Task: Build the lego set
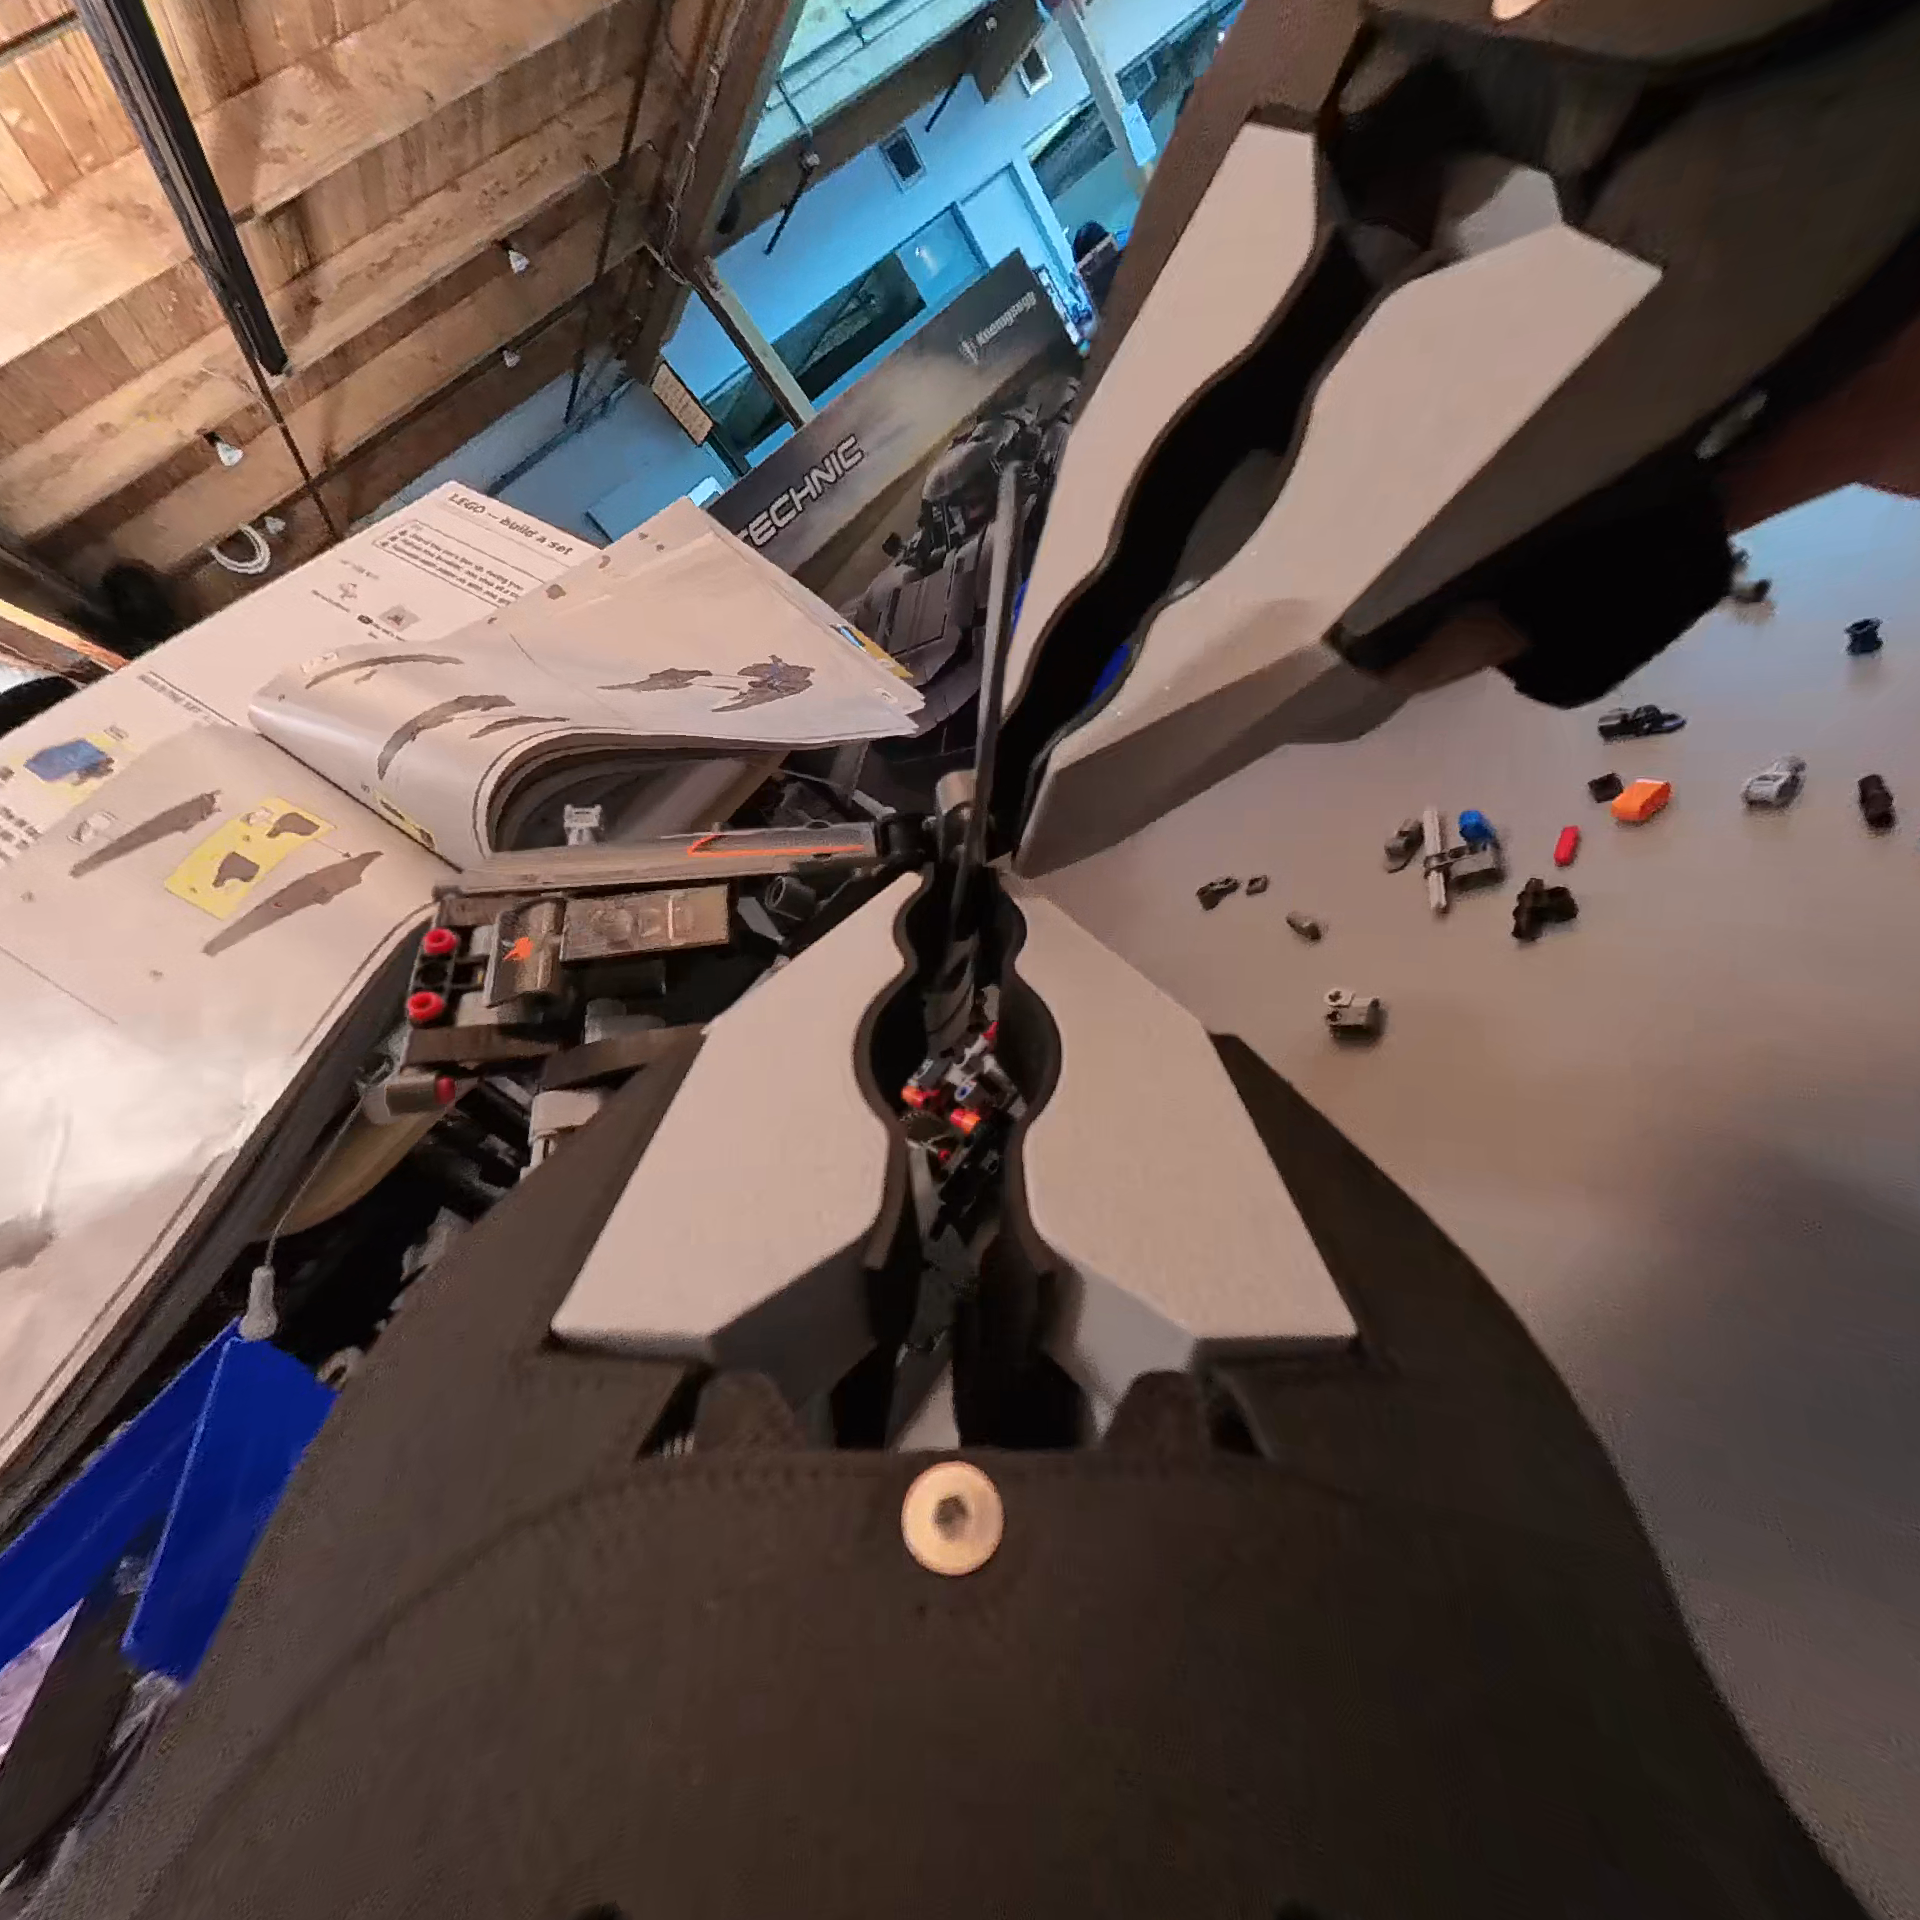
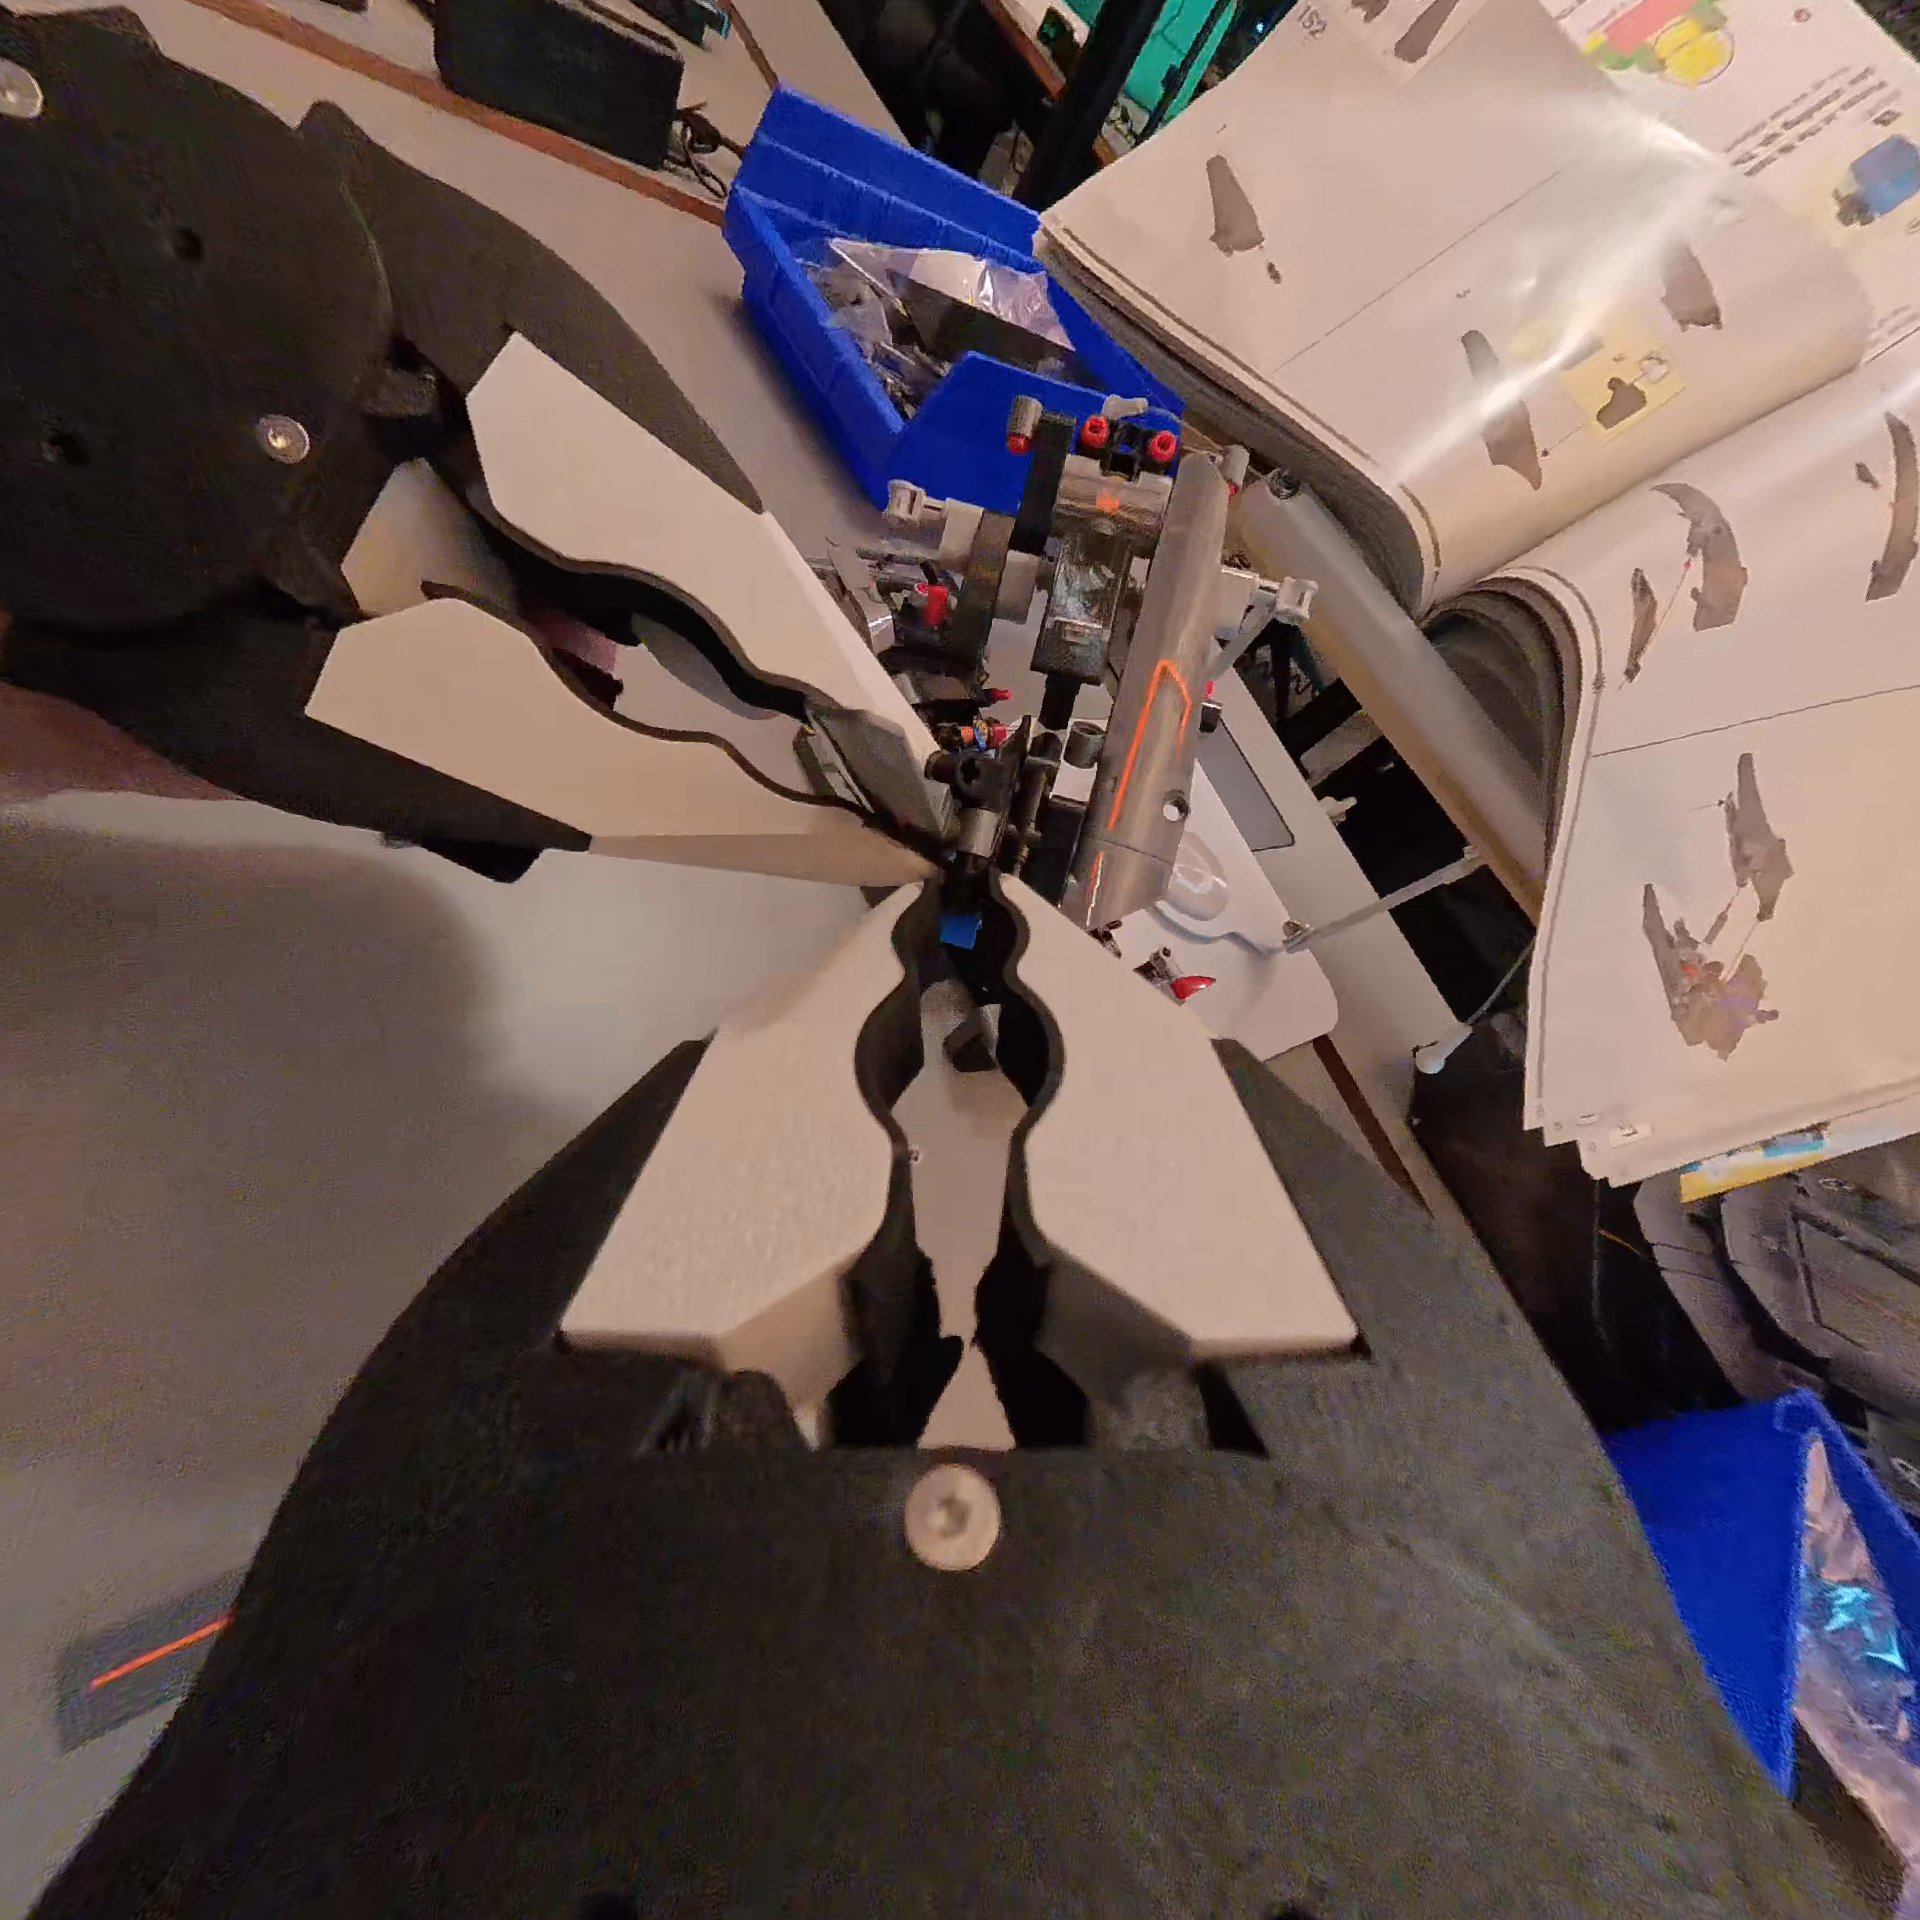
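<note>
A partly built grey and black Lego model (image 1: pixel 582 935) with red pins and an orange-lined grey panel lies on the table beside the open instruction book (image 1: pixel 260 852). My left gripper (image 1: pixel 961 894) is shut on a dark part of the model; model pieces show between its fingers. My right gripper (image 2: pixel 961 904) meets it tip to tip at the model (image 2: pixel 1132 644) and is shut on a small blue piece (image 2: pixel 961 928). The right gripper shows in the left wrist view (image 1: pixel 1023 857) from the upper right. The left gripper shows in the right wrist view (image 2: pixel 920 847) from the left.
Several loose small pieces (image 1: pixel 1455 842) lie on the grey table (image 1: pixel 1558 1143) at the right. The instruction book (image 2: pixel 1558 416) lies just behind the model. A blue bin (image 2: pixel 914 249) holds bagged parts. The set's dark box (image 1: pixel 831 468) stands at the back. The grippers are tip to tip, or close to it.
</note>
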{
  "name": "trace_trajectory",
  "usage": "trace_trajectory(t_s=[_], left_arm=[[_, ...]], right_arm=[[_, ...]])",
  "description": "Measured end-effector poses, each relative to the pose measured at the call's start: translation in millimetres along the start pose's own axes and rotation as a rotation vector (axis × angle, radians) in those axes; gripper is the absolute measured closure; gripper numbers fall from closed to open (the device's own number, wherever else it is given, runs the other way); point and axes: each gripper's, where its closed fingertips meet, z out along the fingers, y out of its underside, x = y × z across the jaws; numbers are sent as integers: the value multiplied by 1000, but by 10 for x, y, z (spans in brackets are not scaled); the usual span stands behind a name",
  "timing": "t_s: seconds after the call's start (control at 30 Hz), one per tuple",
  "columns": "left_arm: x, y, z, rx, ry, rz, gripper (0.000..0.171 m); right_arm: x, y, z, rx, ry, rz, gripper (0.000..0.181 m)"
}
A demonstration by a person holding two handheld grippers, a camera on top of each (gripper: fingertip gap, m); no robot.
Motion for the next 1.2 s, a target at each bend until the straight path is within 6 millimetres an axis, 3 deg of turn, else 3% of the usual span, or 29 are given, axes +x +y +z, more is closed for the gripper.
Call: trace_trajectory(t_s=[0.37, 0.47, 0.63, 0.77, 0.9, 1.1, 1.2], left_arm=[[-125, -54, 24, -28, -116, -100, 167], [-451, 106, -76, -51, -197, -195, 168], [-351, 23, -74, -2, -140, -153, 168], [-345, 20, -97, 33, -114, -182, 167], [-305, 30, -142, 21, -56, -186, 167], [-35, 311, -232, -147, 96, -168, 167], [86, 458, -305, -187, 157, -199, 166]], right_arm=[[58, -14, -2, -8, 146, 23, 177], [-84, 53, -11, -6, 118, 27, 177], [48, 90, -175, 61, 78, 121, 176], [-3, 159, -271, 79, 15, 151, 177], [-314, 404, -293, -10, -102, 70, 177], [-848, 699, -210, -125, -250, -22, 176], [-984, 821, -128, -184, -275, -83, 176]])
